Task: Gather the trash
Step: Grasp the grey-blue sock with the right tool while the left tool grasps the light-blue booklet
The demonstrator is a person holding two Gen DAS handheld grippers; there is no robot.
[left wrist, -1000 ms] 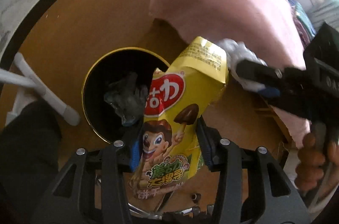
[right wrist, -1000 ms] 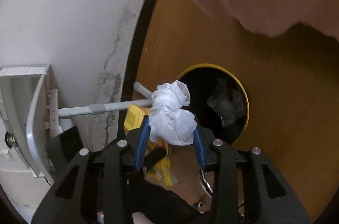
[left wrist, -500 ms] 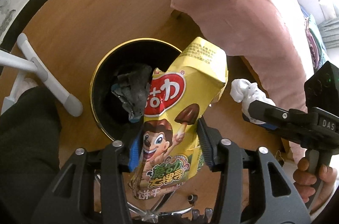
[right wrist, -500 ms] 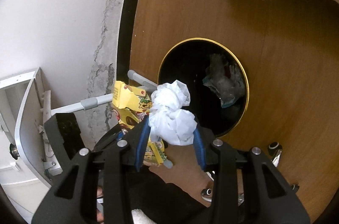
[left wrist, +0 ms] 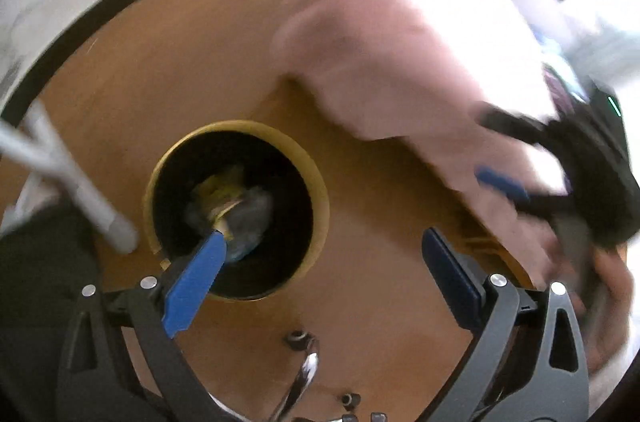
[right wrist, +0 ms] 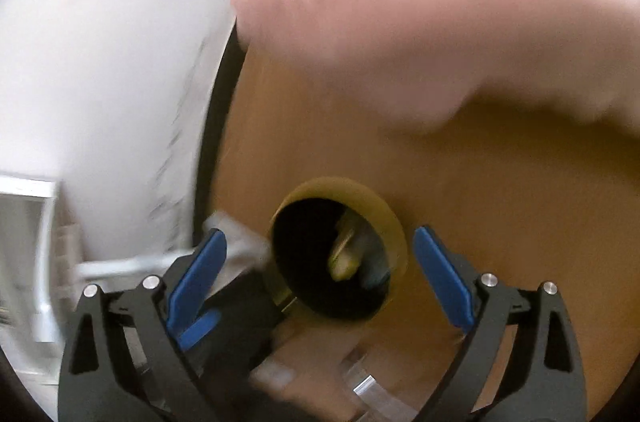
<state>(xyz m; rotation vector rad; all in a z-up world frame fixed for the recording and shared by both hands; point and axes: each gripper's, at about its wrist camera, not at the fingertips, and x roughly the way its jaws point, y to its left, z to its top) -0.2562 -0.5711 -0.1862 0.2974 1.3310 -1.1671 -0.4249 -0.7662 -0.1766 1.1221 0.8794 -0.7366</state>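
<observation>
Both your left tongs (left wrist: 320, 274) and right tongs (right wrist: 320, 278) are opening above the bin (left wrist: 320, 182), nothing between them. The yellow snack wrapper (left wrist: 224, 190) lies inside the bin. Hasty, blurred withdrawal could clip the bin's rim and tip it.

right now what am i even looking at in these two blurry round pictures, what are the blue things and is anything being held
Each picture comes from a fisheye camera fixed on a hand-held gripper that a person carries, one per hand, looking along its two fingers. The blue things are the finger pads. The left hand-held gripper and the right hand-held gripper are both opening, with nothing between their pads. Below them on the wooden floor stands a round black bin with a yellow rim; yellow packaging lies inside it. The right gripper also shows in the left view. The pink shape is a cloth.
</observation>
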